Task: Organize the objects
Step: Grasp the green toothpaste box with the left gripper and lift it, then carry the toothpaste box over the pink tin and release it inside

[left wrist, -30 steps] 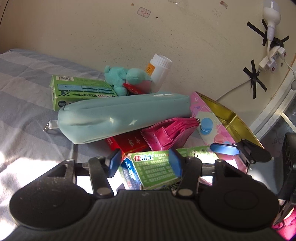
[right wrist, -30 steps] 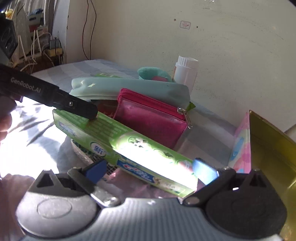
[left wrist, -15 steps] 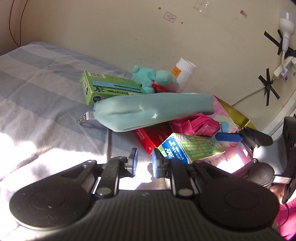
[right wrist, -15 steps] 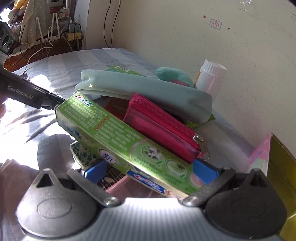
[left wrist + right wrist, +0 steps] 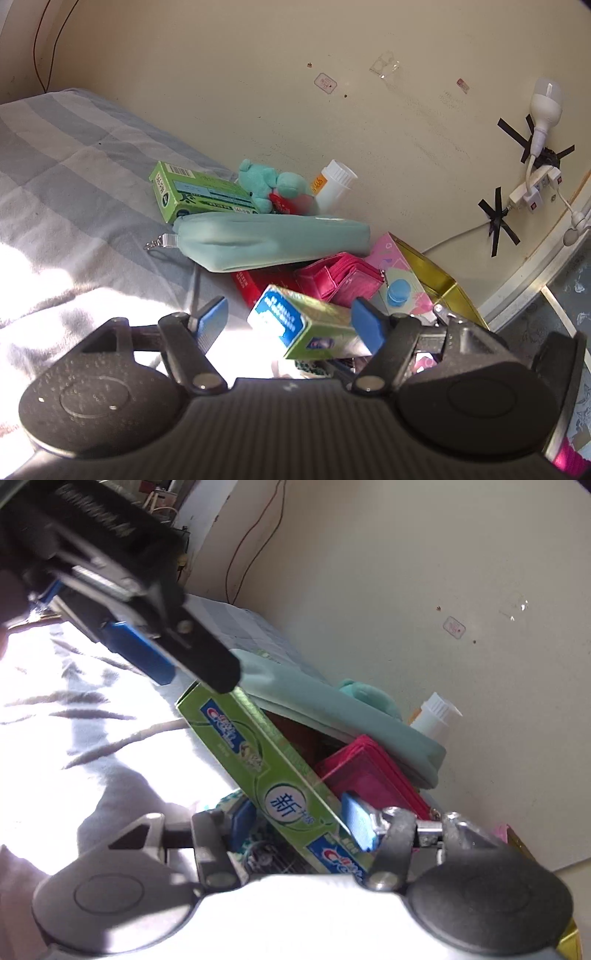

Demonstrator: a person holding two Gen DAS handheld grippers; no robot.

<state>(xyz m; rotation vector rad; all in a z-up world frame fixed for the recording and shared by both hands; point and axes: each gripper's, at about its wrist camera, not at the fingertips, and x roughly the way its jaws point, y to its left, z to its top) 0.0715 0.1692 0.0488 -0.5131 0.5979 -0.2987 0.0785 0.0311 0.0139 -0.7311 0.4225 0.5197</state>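
Observation:
A green toothpaste box point(image 5: 273, 775) sticks up at a slant over the pile. My right gripper point(image 5: 299, 821) has it between its blue pads near the box's lower end, and its jaws are closing onto the box's sides. In the left wrist view the box's blue end point(image 5: 291, 321) shows between the fingers of my left gripper point(image 5: 290, 319). Those jaws are opening; the left pad point(image 5: 212, 317) stands well clear of the box. The right gripper's body point(image 5: 447, 325) shows just behind.
Against the wall lie a teal pouch point(image 5: 273, 240), a green carton point(image 5: 199, 195), a teal plush point(image 5: 269, 184), a white bottle point(image 5: 334, 184), a pink wallet point(image 5: 340, 277), a red box point(image 5: 255, 288) and a pink tin point(image 5: 406, 277). A grey striped sheet point(image 5: 74, 166) spreads leftward.
My left gripper let go of the box's end, shut, then opened wide again. My right gripper closed from wide open onto the box and rolled, tilting the box.

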